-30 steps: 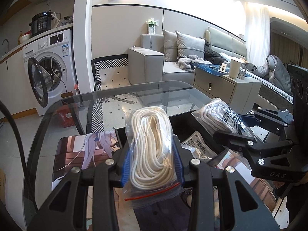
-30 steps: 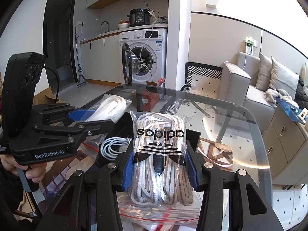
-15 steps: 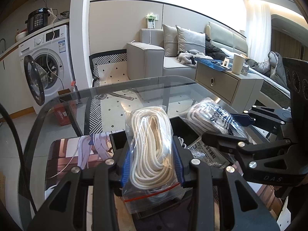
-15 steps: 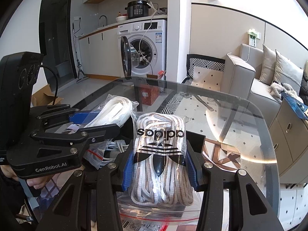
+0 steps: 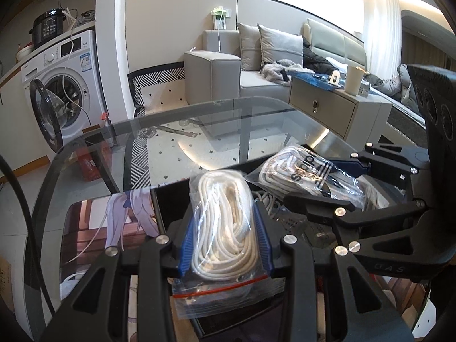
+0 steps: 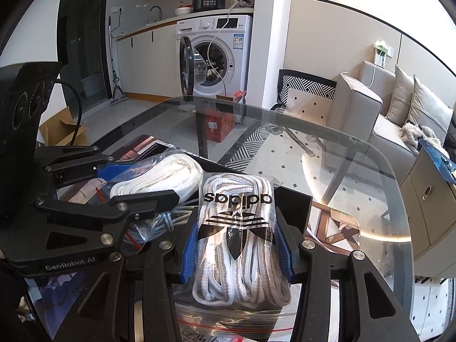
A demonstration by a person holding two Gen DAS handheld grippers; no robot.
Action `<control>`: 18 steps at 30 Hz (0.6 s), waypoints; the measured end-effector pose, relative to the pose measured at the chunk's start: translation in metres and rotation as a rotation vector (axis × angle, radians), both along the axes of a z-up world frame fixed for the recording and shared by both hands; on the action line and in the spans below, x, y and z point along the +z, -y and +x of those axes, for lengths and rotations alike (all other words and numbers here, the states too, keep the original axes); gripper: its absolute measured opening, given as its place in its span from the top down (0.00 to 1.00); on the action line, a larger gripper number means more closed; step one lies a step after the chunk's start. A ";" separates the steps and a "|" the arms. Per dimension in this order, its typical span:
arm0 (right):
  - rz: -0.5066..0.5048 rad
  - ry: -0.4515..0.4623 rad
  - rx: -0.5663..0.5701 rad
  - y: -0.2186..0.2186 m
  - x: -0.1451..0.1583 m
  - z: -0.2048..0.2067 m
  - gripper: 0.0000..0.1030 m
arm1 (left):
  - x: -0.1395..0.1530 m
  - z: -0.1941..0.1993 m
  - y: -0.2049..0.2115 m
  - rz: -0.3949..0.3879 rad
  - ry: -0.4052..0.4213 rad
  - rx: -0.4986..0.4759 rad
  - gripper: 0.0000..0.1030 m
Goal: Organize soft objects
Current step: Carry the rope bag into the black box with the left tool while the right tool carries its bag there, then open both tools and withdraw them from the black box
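I've got two bagged laces in hand, both w/ tips over the black box (image 6: 293, 199) on the glass table (image 6: 356, 154). Plain white bag (image 5: 222, 222) sits in the left gripper (image 5: 223, 222), blue pads pinching it on both sides, red zip end toward the cam. Striped bag (image 6: 239, 228) w/ the logo is in the right gripper (image 6: 238, 228), pads pressed into its flanks too. Each bag hangs just above the box's open top; inside I see a grey cable coil (image 6: 168, 219) and other packets, not clear which. The left sits beside the right, left of it, close.

Step, I judge: carry-to-drop, nearly at the box. Next needs both bags fully past the box rim, then jaws spread, one at a time so the grippers don't knock. Slick plastic may cling to the pads.
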State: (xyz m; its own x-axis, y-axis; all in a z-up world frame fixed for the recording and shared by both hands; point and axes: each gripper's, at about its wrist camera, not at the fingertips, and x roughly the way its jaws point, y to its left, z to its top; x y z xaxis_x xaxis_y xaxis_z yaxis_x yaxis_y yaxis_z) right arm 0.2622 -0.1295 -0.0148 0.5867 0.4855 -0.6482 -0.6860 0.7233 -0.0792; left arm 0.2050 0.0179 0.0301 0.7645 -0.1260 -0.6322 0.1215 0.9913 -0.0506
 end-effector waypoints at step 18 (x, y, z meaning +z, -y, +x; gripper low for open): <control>-0.080 -0.060 0.028 -0.017 -0.010 0.016 0.54 | -0.004 -0.001 -0.001 0.029 -0.002 -0.007 0.62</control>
